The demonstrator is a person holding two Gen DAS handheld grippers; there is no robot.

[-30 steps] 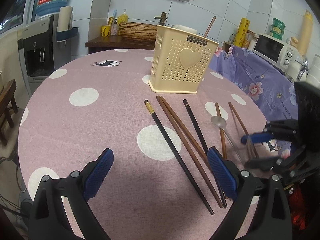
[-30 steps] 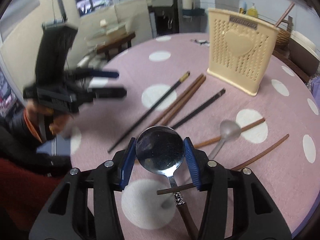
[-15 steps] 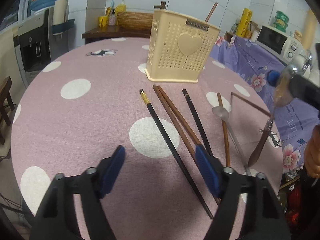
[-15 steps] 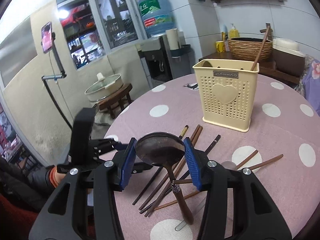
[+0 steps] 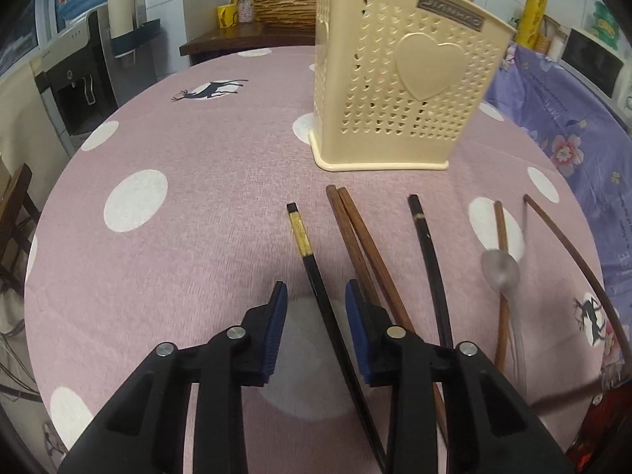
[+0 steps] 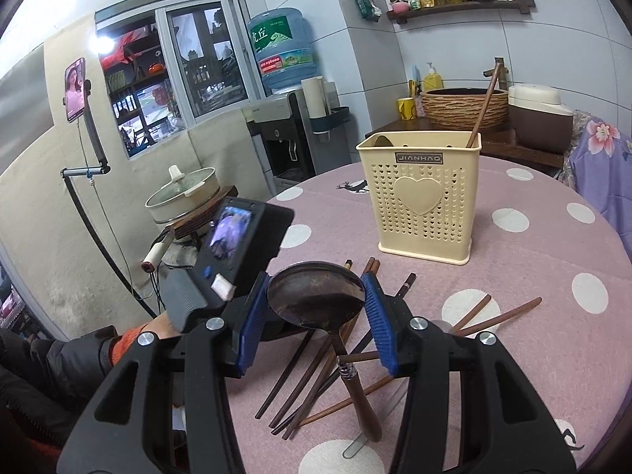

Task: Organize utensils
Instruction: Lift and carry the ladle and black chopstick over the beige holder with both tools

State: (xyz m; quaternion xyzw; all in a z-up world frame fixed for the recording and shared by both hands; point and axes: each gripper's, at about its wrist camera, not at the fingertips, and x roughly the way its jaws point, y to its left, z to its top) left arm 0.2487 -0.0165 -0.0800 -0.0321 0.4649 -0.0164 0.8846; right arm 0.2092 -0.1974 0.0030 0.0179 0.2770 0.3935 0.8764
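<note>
A cream perforated utensil holder (image 5: 403,79) stands on the pink dotted table, also in the right wrist view (image 6: 422,201), with one brown chopstick (image 6: 480,114) inside. My left gripper (image 5: 316,308) is open, low over the table, its jaws either side of a black gold-banded chopstick (image 5: 312,272). Two brown chopsticks (image 5: 359,237), another black chopstick (image 5: 428,252), more brown ones (image 5: 501,260) and a clear spoon (image 5: 499,272) lie to its right. My right gripper (image 6: 314,312) is shut on the bowl of a metal spoon (image 6: 316,300) with a wooden handle, held above the table.
The table (image 5: 189,166) drops off at left and front. A purple floral cloth (image 5: 561,110) covers furniture on the right. A water dispenser (image 6: 288,130) and a pot on a stool (image 6: 183,197) stand beyond the table. The left hand's unit (image 6: 241,245) is left of my right gripper.
My left gripper has dropped toward the table, moved forward and narrowed around the black chopstick. My right gripper has lifted the spoon higher and turned toward the holder.
</note>
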